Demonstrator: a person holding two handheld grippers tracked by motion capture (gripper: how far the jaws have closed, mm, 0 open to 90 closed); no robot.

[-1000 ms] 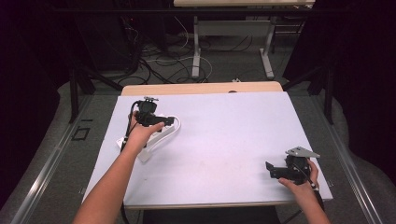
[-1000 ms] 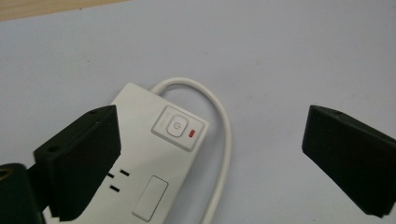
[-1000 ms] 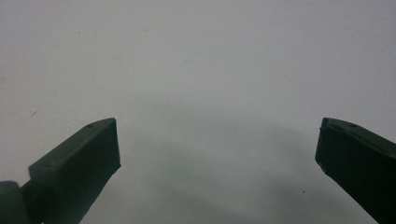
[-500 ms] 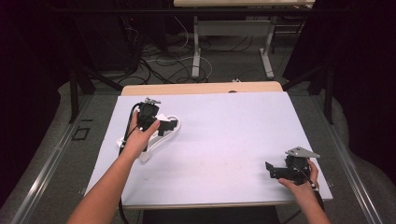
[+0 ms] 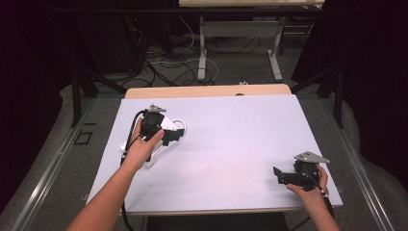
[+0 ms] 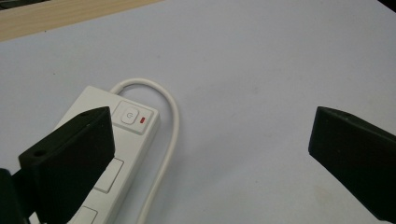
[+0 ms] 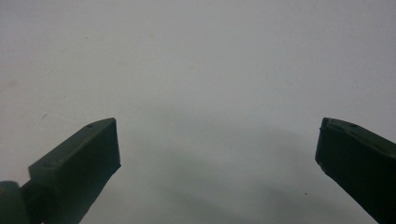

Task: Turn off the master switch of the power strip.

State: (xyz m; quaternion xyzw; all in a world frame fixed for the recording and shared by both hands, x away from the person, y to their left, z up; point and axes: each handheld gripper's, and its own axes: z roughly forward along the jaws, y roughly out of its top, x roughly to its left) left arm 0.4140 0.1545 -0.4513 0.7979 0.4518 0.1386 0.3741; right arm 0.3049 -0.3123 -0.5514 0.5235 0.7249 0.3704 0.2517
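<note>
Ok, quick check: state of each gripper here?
Left gripper: open, holding nothing, jaws wide above the white power strip.
Right gripper: open, holding nothing, over bare table.

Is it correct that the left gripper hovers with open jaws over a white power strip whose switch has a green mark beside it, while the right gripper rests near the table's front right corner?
Not quite: the mark beside the switch is red, as the left gripper view shows. The rest holds: the left gripper is open over the white power strip, and the right gripper sits near the front right corner of the table.
</note>
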